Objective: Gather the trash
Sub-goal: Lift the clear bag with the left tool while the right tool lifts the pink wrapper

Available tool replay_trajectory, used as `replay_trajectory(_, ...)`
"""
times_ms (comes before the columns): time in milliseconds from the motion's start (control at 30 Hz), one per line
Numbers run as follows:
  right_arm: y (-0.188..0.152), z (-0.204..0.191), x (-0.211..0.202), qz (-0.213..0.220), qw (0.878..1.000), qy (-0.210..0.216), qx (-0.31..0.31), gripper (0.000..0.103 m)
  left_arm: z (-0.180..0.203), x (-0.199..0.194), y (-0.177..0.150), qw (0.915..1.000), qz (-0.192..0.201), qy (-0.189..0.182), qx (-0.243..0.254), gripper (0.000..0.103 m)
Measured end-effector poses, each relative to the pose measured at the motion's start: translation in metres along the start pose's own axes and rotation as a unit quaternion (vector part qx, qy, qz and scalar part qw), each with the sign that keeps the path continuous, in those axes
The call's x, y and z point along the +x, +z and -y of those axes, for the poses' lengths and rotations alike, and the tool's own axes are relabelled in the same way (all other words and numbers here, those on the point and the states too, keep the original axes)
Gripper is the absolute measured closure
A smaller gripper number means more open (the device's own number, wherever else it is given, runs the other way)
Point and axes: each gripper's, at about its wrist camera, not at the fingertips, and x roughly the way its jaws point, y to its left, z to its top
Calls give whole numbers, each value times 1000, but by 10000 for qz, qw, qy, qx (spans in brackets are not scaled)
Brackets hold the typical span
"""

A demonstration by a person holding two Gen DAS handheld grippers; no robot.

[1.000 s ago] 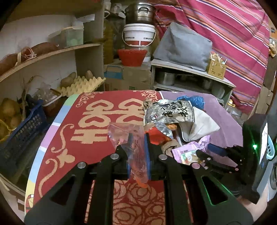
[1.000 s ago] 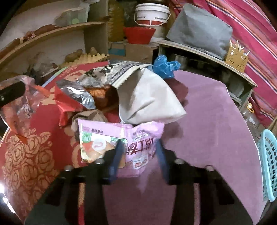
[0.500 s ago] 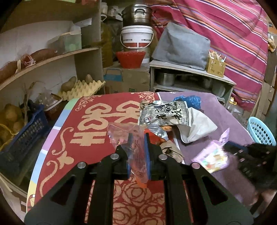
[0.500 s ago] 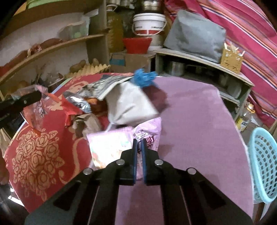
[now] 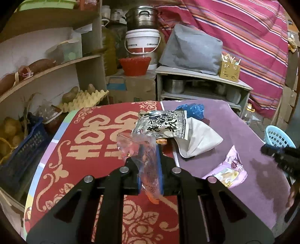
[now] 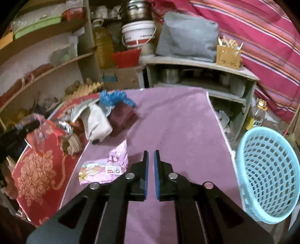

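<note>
Pinching a clear plastic bag (image 5: 139,150), the left claw (image 5: 150,169) stays clamped; the right claw (image 6: 150,174) is opening, nothing between its pads. At its 10 o'clock the pink wrapper (image 6: 105,168) lies flat on the worktop (image 6: 178,122): light, crinkly, slippery, best nipped by an edge. Blue basket (image 6: 270,174) waits at 3 o'clock, path unobstructed

Storage clutter behind the table

A white plastic bucket (image 5: 143,44) is stacked under a steel pot (image 5: 141,17); a yellow egg tray (image 5: 84,99) is seen beside a red bowl (image 5: 135,63).
</note>
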Motion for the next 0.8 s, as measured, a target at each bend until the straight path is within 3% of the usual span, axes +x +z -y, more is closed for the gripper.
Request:
replay_trajectory(33, 0, -3, 3, 20, 10000, -31, 49, 32, 0, 0, -1, 10000, -17, 3, -31, 92)
replay_trajectory(67, 0, -7, 4, 61, 9999, -77, 60, 24, -2, 0, -2, 10000, -34, 4, -60, 92)
replay_trajectory(233, 5, -33, 27, -104, 9998, -84, -141, 24, -12, 2, -10, 9999, -121, 108, -23, 92)
replay_trajectory(433, 0, -59, 65, -512, 9970, -388, -436, 24, -31, 6, -16, 9996, -227, 147, -95, 92)
replay_trajectory(533, -9, -67, 78, -735, 9943, -475, -614, 31, -36, 6, -15, 9996, -214, 120, -122, 92)
replay_trajectory(700, -13, -68, 78, -755, 9929, -508, -763, 66, -34, 3, -13, 9998, -159, 66, -87, 92)
replay_trajectory(800, -13, -63, 78, -733, 9943, -374, -673, 69, -31, 2, -14, 9998, -160, 50, -54, 92)
